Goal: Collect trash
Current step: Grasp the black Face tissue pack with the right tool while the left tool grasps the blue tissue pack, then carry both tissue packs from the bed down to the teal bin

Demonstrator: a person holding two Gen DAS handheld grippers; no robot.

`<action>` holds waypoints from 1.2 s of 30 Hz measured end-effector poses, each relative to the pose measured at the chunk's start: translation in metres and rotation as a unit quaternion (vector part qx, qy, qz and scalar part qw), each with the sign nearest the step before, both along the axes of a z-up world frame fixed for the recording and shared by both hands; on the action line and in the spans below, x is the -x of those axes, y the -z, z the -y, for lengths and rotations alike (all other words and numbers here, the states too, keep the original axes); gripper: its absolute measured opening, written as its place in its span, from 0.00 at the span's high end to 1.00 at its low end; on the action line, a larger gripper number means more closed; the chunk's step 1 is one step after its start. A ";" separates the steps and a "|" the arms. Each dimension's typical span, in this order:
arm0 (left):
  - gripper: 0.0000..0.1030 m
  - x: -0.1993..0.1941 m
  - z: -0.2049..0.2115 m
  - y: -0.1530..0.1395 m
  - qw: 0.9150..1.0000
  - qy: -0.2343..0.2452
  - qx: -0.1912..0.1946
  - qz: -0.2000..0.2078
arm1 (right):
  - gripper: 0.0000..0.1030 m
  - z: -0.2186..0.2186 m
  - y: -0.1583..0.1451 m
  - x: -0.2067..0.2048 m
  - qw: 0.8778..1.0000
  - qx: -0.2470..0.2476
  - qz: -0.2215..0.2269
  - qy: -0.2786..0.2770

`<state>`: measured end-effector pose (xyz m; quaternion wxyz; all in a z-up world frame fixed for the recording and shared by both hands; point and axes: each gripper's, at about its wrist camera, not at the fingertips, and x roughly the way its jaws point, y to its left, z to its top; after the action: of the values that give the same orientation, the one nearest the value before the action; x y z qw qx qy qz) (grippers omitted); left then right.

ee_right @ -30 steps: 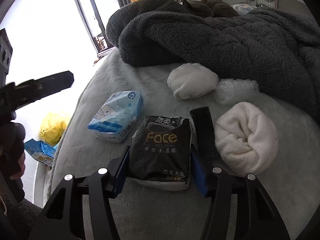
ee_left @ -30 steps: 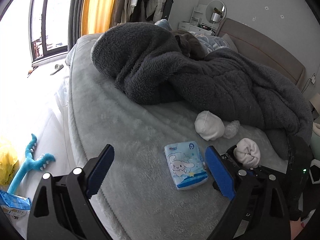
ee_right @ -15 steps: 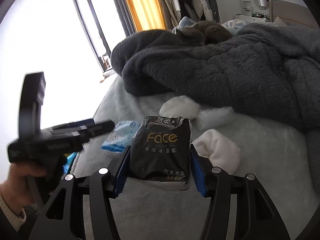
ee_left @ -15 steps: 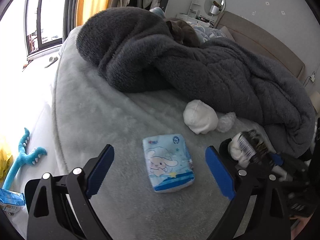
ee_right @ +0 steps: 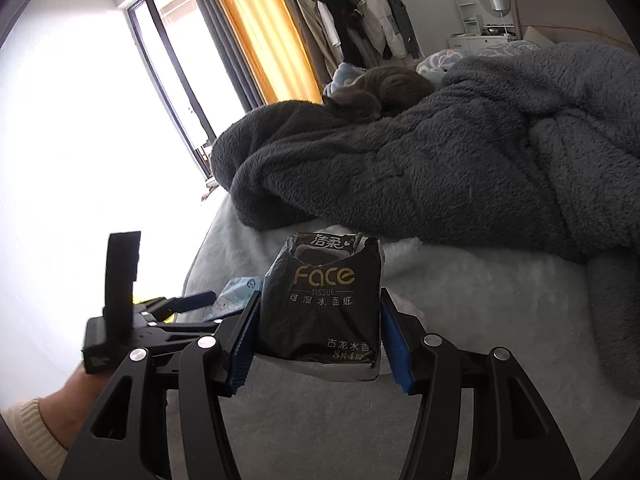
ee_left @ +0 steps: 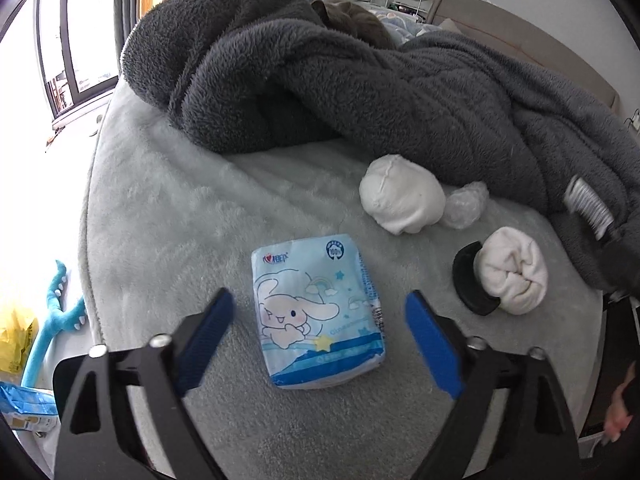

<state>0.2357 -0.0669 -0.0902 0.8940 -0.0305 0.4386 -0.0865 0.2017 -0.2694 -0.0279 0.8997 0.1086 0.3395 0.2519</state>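
My right gripper (ee_right: 320, 344) is shut on a black "Face" tissue pack (ee_right: 322, 300) and holds it above the bed. My left gripper (ee_left: 320, 340) is open, its blue pads either side of a light blue cartoon tissue pack (ee_left: 318, 316) that lies flat on the grey bed cover (ee_left: 168, 216). A corner of that blue pack (ee_right: 236, 294) shows in the right wrist view behind the left gripper's body (ee_right: 120, 304). A crumpled clear plastic wad (ee_left: 466, 204) lies next to a white sock ball (ee_left: 400, 200).
A second rolled white sock (ee_left: 512, 276) rests against a black disc (ee_left: 466, 280). A thick dark grey blanket (ee_left: 360, 80) covers the far bed, with a grey cat (ee_right: 376, 92) on it. On the floor at left lie a teal toy (ee_left: 52, 320), a yellow bag (ee_left: 14, 340) and a blue packet (ee_left: 24, 404).
The right gripper has lifted the black tissue pack off the bed and tilted up. The left gripper has moved forward so the blue pack lies between its pads.
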 end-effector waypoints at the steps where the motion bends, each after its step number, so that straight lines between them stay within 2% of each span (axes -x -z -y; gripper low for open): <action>1: 0.23 -0.001 0.001 0.002 1.000 0.001 -0.004 -0.002 | 0.45 0.001 -0.001 0.000 1.000 -0.002 0.001 0.001; 4: 0.35 -0.002 0.004 0.006 1.000 0.006 -0.011 -0.004 | 0.45 0.003 -0.003 -0.001 1.000 -0.005 0.002 0.002; 9: 0.44 0.001 0.002 0.001 1.000 0.022 -0.003 0.004 | 0.45 0.002 -0.006 -0.001 1.000 -0.009 0.002 0.003; 15: 0.44 0.010 -0.008 -0.016 0.999 0.032 0.019 0.024 | 0.45 -0.007 -0.010 -0.001 1.000 -0.010 0.005 -0.001; 21: 0.44 0.021 -0.024 -0.023 0.998 0.035 0.021 0.037 | 0.45 -0.023 -0.016 -0.002 1.000 -0.019 0.008 -0.008; 36: 0.44 0.045 -0.104 -0.023 0.999 -0.002 0.034 0.033 | 0.45 -0.111 -0.037 0.001 0.998 -0.019 0.026 -0.062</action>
<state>0.1911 0.0366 -0.0671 0.9067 -0.0587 0.4053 -0.1005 0.2006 -0.1589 0.0090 0.8889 0.0974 0.3171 0.3159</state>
